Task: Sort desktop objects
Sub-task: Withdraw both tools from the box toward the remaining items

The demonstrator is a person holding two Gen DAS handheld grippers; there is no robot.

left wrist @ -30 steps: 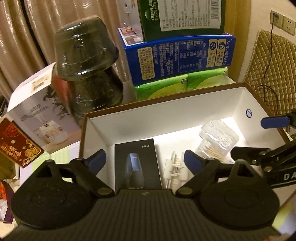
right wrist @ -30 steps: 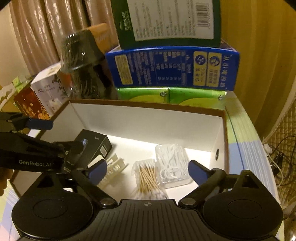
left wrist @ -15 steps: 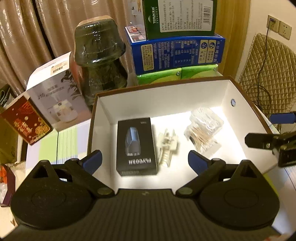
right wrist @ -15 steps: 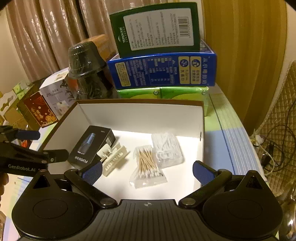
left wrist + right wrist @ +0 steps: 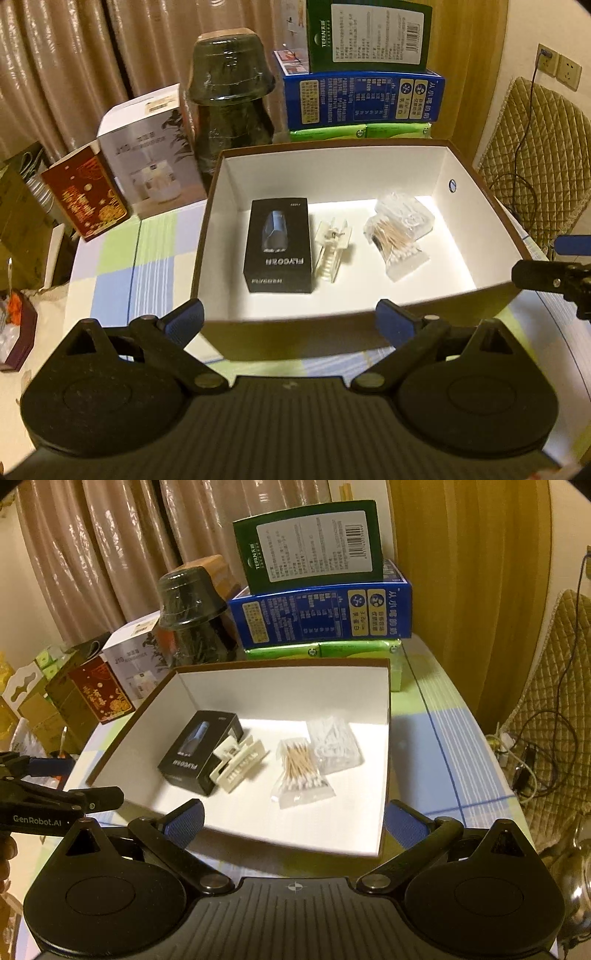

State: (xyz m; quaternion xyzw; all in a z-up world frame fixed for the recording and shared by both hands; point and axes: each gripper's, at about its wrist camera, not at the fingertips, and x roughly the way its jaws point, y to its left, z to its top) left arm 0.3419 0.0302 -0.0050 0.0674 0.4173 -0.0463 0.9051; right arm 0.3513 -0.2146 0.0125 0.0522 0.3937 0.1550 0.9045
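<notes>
We look down on a brown box (image 5: 354, 332) with a white inside, open at the top, filling the middle of both views on the checked table (image 5: 118, 280). Four things lie on its floor in a row. At the left sits a black carton (image 5: 279, 247) printed with a shaver picture. Just beside it, touching or nearly so, lies a cream hair clip (image 5: 330, 251). Right of that is a clear bag of cotton swabs (image 5: 397, 243) with wooden stems, and behind it, overlapping, a second clear packet (image 5: 410, 216) of white pieces; we think these may be floss picks, though the view is too soft to be sure.

The left gripper (image 5: 290, 321) sits at the bottom of its own view, in front of the box's near wall, its blue-padded fingers (image 5: 184, 319) spread wide with nothing between them. The right gripper (image 5: 293, 819) likewise sits low in its view over the near edge, fingers (image 5: 404, 825) wide and empty.

In the upper part of the frames, behind the box, stands a dark glass jar (image 5: 231, 103) with an upturned bowl on top, and to its right a stack of a green carton (image 5: 369, 35) on a blue carton (image 5: 364, 98) on light green packs (image 5: 360, 131). At the upper left are a white product box (image 5: 147, 147) and a red box (image 5: 85, 195).
</notes>
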